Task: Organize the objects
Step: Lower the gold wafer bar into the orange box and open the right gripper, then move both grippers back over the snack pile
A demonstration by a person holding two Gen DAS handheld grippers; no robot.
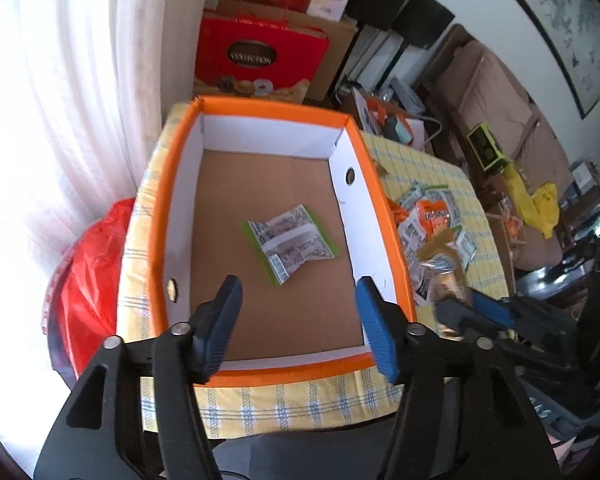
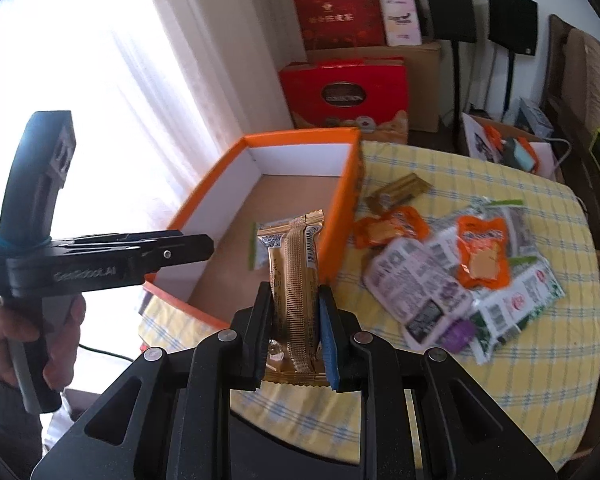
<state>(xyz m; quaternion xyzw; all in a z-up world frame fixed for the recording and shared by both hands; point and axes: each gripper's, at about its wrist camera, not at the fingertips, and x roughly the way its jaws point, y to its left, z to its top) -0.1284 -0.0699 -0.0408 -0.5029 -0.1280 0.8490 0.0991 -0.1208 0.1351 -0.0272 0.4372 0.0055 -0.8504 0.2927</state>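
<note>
An orange box (image 1: 162, 216) with white walls and a brown floor stands on the yellow checked table; it also shows in the right wrist view (image 2: 342, 196). One green-edged snack packet (image 1: 290, 242) lies inside it. My left gripper (image 1: 298, 304) is open and empty above the box's near end; it also shows in the right wrist view (image 2: 210, 246). My right gripper (image 2: 294, 304) is shut on a gold snack packet (image 2: 296, 276), held upright beside the box's right wall. A pile of snack packets (image 2: 460, 276) lies on the table to the right.
Red gift boxes (image 2: 344, 92) and cardboard cartons stand behind the table. A white curtain hangs at the left. A red plastic bag (image 1: 88, 268) sits left of the table. A sofa (image 1: 500, 92) with clutter stands at the right.
</note>
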